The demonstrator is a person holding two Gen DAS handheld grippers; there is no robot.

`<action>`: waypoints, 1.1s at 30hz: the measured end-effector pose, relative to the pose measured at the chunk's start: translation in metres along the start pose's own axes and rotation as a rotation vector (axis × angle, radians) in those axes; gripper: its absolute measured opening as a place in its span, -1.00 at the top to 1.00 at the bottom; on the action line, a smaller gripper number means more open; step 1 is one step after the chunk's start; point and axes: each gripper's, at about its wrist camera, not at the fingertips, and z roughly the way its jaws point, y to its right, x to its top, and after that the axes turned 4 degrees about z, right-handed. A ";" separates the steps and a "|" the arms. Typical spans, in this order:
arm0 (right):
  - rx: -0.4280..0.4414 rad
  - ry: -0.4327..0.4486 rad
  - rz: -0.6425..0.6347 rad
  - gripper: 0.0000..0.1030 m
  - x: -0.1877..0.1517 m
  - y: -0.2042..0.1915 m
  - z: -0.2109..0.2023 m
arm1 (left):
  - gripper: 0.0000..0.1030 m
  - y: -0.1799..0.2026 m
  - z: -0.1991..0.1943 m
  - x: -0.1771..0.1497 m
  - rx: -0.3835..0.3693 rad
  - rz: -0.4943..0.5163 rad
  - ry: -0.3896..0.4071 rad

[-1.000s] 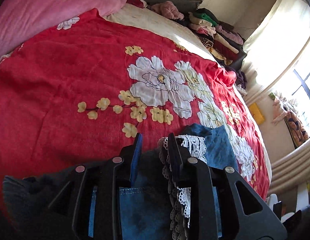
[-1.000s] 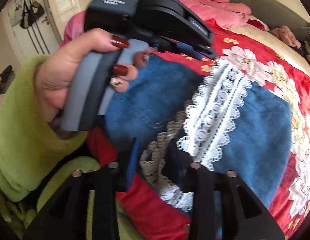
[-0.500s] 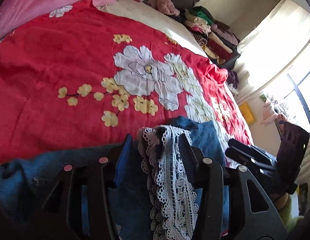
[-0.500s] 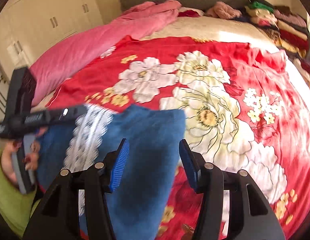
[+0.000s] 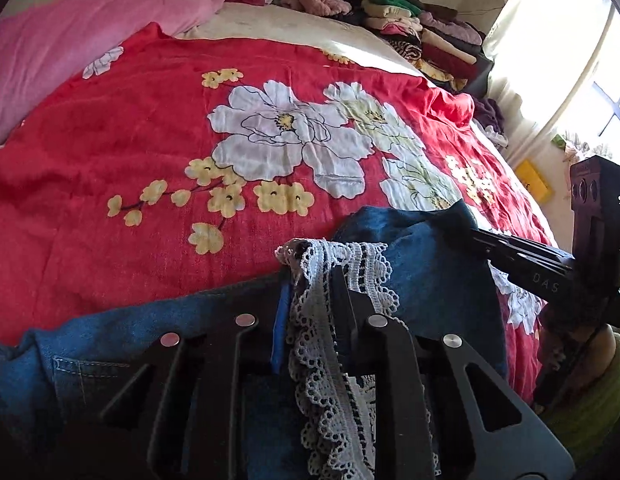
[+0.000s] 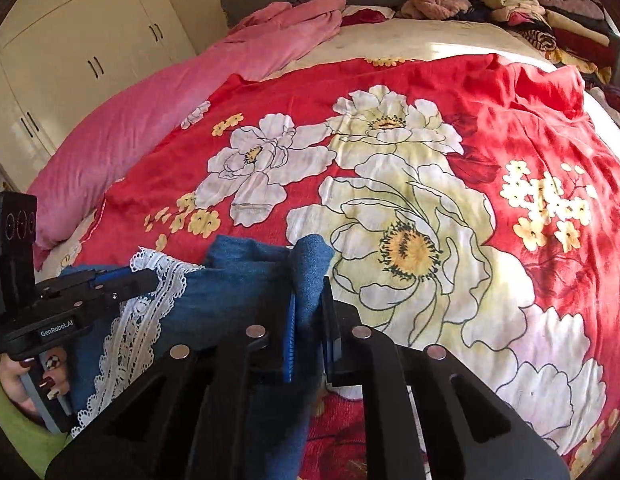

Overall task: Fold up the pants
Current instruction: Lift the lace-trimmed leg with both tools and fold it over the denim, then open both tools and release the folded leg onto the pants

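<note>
Blue denim pants [image 5: 426,264] with a white lace trim [image 5: 322,352] lie bunched at the near edge of the bed. My left gripper [image 5: 310,284] has the lace trim and a denim edge pinched between its jaws, which are closing. In the right wrist view, my right gripper [image 6: 309,292] is shut on a raised fold of the pants [image 6: 238,288] at their right edge. The left gripper [image 6: 142,278] shows there at the far left over the lace [image 6: 150,300], held by a hand with painted nails. The right gripper's body [image 5: 550,264] appears at the right in the left wrist view.
A red floral bedspread [image 6: 430,184] covers the bed ahead of both grippers. A pink quilt [image 6: 190,80] lies along the left side. Stacked folded clothes [image 5: 422,28] sit at the head of the bed, right. White wardrobes [image 6: 70,48] stand left; a bright window [image 5: 606,92] is right.
My right gripper swung away from the left hand to the pants' right edge and shut on a denim fold. My left gripper opened, shifted slightly, then closed on the lace.
</note>
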 end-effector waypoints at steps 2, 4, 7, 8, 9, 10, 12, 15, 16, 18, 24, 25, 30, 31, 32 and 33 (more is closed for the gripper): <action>-0.016 -0.018 -0.001 0.81 -0.003 0.002 0.006 | 0.76 0.002 0.001 0.000 0.003 0.006 0.000; -0.033 -0.021 -0.006 0.80 -0.005 0.000 0.011 | 0.75 0.002 0.003 -0.001 0.009 0.011 -0.001; -0.063 -0.007 -0.028 0.75 -0.005 -0.004 0.008 | 0.73 0.003 0.005 -0.002 0.023 0.019 -0.003; -0.072 0.004 -0.035 0.66 -0.005 -0.005 0.003 | 0.73 0.004 0.004 -0.002 0.029 0.024 0.000; -0.087 0.015 -0.042 0.63 -0.006 -0.006 -0.002 | 0.73 0.004 0.002 -0.003 0.033 0.028 0.004; -0.099 0.029 -0.051 0.55 -0.008 -0.007 -0.008 | 0.71 0.005 0.001 -0.003 0.036 0.031 0.008; -0.110 0.053 -0.069 0.36 -0.013 -0.009 -0.023 | 0.68 0.007 -0.005 -0.004 0.042 0.039 0.019; -0.125 0.073 -0.116 0.09 -0.026 -0.015 -0.044 | 0.48 0.010 -0.018 -0.005 0.052 0.062 0.045; -0.130 0.076 -0.132 0.07 -0.030 -0.018 -0.049 | 0.44 0.012 -0.025 -0.007 0.056 0.069 0.058; -0.135 0.084 -0.167 0.05 -0.040 -0.023 -0.062 | 0.35 0.016 -0.036 -0.012 0.057 0.078 0.078; -0.131 0.075 -0.252 0.05 -0.063 -0.042 -0.081 | 0.21 0.024 -0.070 -0.037 0.098 0.105 0.088; -0.124 0.074 -0.264 0.05 -0.067 -0.047 -0.083 | 0.20 0.025 -0.074 -0.040 0.105 0.108 0.089; -0.090 0.055 -0.325 0.05 -0.085 -0.072 -0.085 | 0.20 0.031 -0.091 -0.061 0.135 0.133 0.065; -0.079 0.045 -0.333 0.05 -0.089 -0.076 -0.084 | 0.20 0.033 -0.093 -0.068 0.136 0.138 0.053; -0.071 0.032 -0.343 0.05 -0.094 -0.081 -0.083 | 0.21 0.034 -0.093 -0.073 0.133 0.140 0.044; -0.066 0.022 -0.354 0.05 -0.098 -0.085 -0.081 | 0.27 0.036 -0.093 -0.077 0.127 0.142 0.033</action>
